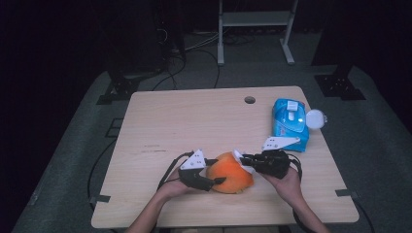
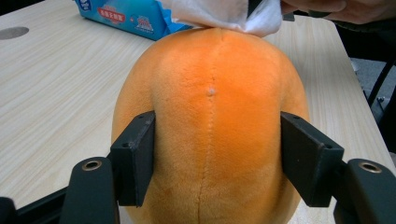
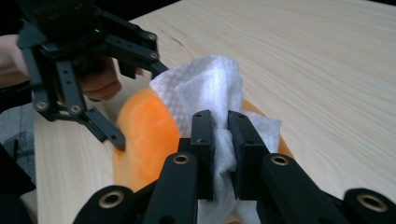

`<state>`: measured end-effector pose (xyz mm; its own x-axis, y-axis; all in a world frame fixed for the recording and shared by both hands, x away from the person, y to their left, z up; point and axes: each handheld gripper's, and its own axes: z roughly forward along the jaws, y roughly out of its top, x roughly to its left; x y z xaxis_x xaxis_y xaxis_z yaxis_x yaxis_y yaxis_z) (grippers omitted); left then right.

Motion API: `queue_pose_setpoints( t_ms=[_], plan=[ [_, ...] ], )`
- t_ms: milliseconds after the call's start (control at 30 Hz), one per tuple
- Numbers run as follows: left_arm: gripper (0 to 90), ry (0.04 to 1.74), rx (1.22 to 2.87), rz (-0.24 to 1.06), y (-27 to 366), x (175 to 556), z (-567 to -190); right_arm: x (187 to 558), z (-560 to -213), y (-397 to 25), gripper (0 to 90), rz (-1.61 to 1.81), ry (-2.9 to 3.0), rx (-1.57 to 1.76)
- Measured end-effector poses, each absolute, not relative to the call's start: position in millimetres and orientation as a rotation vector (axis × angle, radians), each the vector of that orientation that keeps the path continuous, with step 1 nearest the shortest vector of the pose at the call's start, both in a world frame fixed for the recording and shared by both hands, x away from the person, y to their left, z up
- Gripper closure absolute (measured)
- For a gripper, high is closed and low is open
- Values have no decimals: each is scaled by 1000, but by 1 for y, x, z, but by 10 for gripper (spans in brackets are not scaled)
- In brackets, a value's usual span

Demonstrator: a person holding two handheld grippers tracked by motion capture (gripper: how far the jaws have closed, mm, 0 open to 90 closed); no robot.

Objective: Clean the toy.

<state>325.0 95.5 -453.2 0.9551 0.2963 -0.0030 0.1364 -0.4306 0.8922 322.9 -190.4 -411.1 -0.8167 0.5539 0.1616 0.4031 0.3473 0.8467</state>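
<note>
Orange plush (image 1: 230,178) is sitting near the front edge of the counter (image 1: 184,121), boxed in on both sides: left gripper (image 1: 219,180) is clamping its flanks from the left, right gripper (image 1: 239,156) is pressing a white wipe (image 3: 210,88) onto its top from the right. No side access to the plush. The far side of it is lying open. Left and centre of the counter are running bare, so there is wide passage there. Blue wipes pack (image 1: 290,123) is taking up the far right, its round lid (image 1: 315,118) hanging past the edge; the right hand is sitting just in front of it, leaving that lane tight. A cable hole (image 1: 249,100) is sitting near the far edge.
</note>
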Motion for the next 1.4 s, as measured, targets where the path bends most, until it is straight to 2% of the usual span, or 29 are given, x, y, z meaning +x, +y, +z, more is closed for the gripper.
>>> queue_pose_setpoints(
  t_ms=[333,667,1033,1400],
  plan=[
    [324,333,2020,175,99,327,-453,325,-424,-208,803,1392,2483,981],
    [309,410,1993,142,106,335,-455,305,-409,-186,802,1438,2502,813],
    [308,403,1992,144,103,333,-455,324,-422,-206,802,1413,2491,950],
    [303,350,2019,185,93,328,-453,309,-404,-180,802,1489,2475,791]
  ],
)
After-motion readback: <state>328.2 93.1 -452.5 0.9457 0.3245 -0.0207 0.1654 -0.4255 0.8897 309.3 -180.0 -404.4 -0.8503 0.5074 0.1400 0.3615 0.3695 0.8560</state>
